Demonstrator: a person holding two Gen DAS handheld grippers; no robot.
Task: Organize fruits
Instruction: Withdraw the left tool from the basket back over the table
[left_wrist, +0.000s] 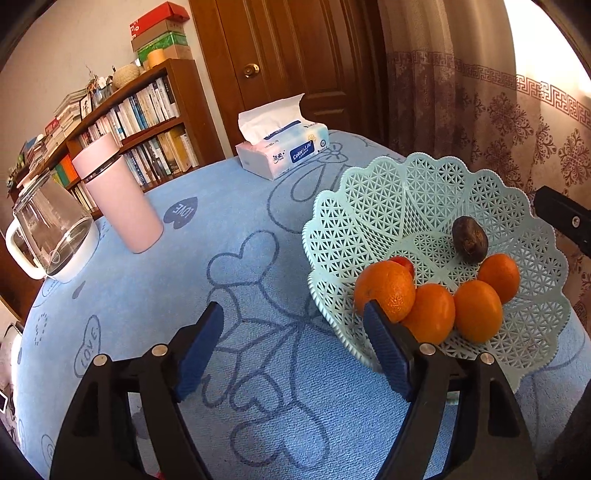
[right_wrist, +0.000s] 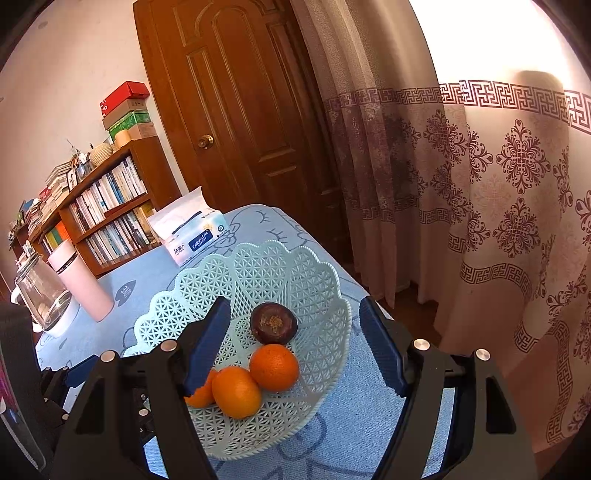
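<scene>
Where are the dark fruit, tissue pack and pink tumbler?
dark fruit (right_wrist: 273, 323), right wrist view, centre of its top.
tissue pack (left_wrist: 291, 151), left wrist view, front face.
pink tumbler (left_wrist: 122, 199), left wrist view, mid body.

A blue tablecloth (left_wrist: 155, 295) printed with hearts and "LOVE" marks covers the table, under and ahead of the claws. Ahead and to the left of the left claw stands a pink tumbler (left_wrist: 118, 195), upright, with a glass kettle (left_wrist: 51, 232) on a white base just beside it, further left. A tissue pack (left_wrist: 284, 147), one sheet pulled up, lies well ahead near the table's far edge. Beyond the table, left of both claws, a wooden bookshelf (right_wrist: 107, 218) holds rows of books, with stacked boxes (right_wrist: 127, 109) on top. A brown door (right_wrist: 236, 110) with a brass knob stands straight ahead. Patterned curtains (right_wrist: 498, 184) hang to the right.
</scene>
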